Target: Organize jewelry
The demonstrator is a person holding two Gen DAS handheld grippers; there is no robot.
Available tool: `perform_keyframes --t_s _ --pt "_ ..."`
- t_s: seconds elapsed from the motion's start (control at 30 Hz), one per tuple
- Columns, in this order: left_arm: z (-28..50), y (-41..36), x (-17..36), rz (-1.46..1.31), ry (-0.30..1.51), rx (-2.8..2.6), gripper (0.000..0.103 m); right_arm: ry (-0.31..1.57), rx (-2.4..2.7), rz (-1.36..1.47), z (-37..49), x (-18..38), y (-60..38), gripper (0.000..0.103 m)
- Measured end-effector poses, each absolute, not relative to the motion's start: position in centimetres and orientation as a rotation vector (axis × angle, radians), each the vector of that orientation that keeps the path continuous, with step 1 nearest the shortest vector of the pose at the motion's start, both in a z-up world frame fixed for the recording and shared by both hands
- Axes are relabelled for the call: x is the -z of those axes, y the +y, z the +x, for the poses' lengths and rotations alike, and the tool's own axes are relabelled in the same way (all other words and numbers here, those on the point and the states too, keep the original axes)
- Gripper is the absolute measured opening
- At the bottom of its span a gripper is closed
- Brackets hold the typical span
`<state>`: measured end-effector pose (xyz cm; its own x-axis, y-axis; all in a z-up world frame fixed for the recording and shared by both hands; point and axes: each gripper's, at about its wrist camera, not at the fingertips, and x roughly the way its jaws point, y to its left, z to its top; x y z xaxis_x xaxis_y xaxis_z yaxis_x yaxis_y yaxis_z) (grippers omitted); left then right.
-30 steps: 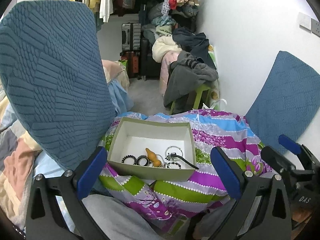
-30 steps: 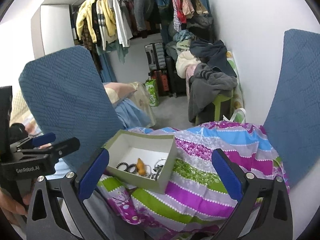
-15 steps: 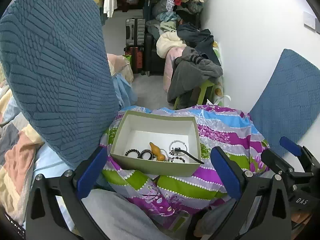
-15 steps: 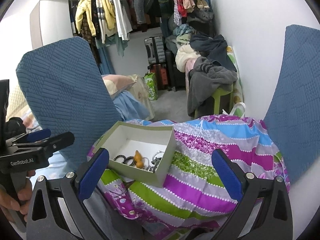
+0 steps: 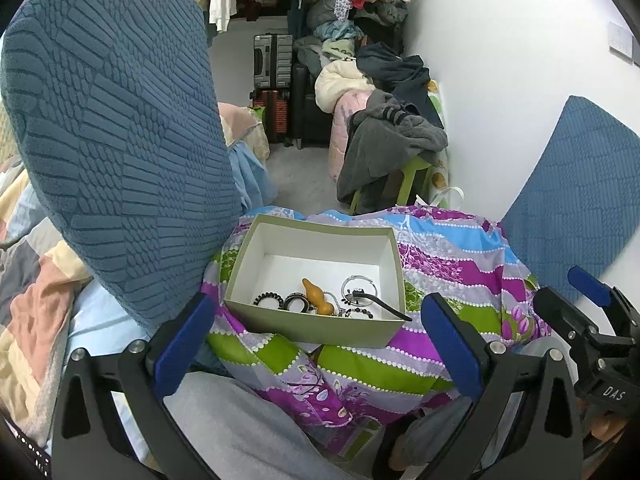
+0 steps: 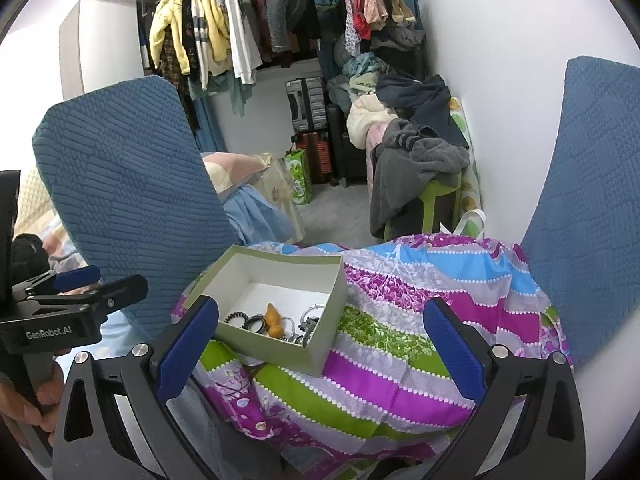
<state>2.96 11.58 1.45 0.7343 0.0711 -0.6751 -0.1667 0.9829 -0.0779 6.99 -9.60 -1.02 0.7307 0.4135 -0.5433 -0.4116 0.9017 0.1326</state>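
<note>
An open pale green box [image 5: 308, 326] with a white inside sits on a striped purple, green and blue cloth [image 5: 452, 264]. It holds several pieces: an orange pendant [image 5: 316, 290], a black beaded bracelet [image 5: 267, 299], dark rings [image 5: 297, 303], a silver bangle [image 5: 358, 285] and a black strap [image 5: 386, 305]. My left gripper [image 5: 316, 350] is open and empty, just in front of the box. My right gripper [image 6: 318, 350] is open and empty, over the cloth in front of the box [image 6: 276, 344]. The pendant [image 6: 273, 318] also shows there.
A blue textured cushion [image 5: 116, 128] stands left of the box, another [image 5: 576, 212] leans on the right wall. Clothes on a green stool [image 5: 392, 148], suitcases [image 5: 272, 60] and a hanging rack [image 6: 216, 28] fill the back. The other gripper shows at each view's edge [image 6: 60, 312].
Both grippers have risen and tipped down a little, so the box sits lower and closer in both views. Both jaws stay open. Nothing in the box has moved.
</note>
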Motion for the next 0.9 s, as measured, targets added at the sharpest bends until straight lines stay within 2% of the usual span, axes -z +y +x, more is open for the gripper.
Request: perform_keyframes --t_s 0.9 --pt "2.2 12.0 -1.6 -0.165 0.756 -0.140 0.102 0.594 -0.447 -0.029 6.5 1.1 -8.5 0.103"
